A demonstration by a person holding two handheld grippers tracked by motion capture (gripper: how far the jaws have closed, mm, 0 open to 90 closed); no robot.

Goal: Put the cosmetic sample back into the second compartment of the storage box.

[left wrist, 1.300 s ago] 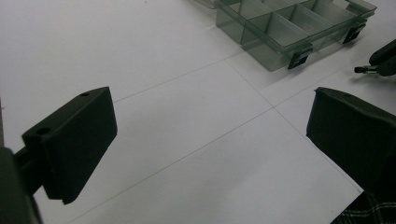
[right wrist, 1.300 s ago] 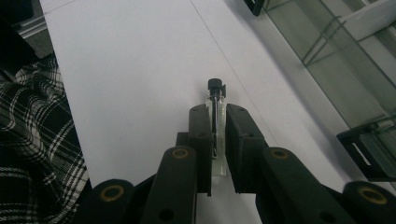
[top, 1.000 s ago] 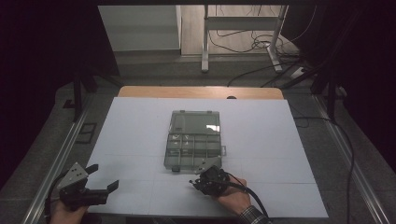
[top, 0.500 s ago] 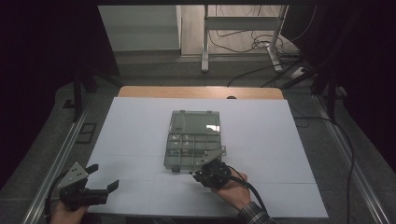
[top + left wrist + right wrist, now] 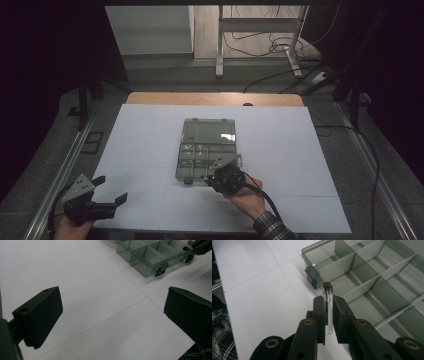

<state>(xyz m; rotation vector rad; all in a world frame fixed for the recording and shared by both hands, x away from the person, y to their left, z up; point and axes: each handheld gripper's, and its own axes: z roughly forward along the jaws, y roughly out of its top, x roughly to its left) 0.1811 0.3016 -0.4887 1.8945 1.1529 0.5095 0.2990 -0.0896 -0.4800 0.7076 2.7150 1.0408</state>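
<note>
Pinching a small glass vial point(image 5: 328, 296) in my right tongs point(image 5: 328, 302) over the open organizer box point(image 5: 372, 277)'s near edge — ready to drop in; left tongs point(image 5: 112, 315) idle, jaws apart.

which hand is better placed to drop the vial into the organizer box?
Right. The right gripper is shut on the small clear vial and sits at the near edge of the compartment box. The left gripper is open, empty and well off to the side.
</note>
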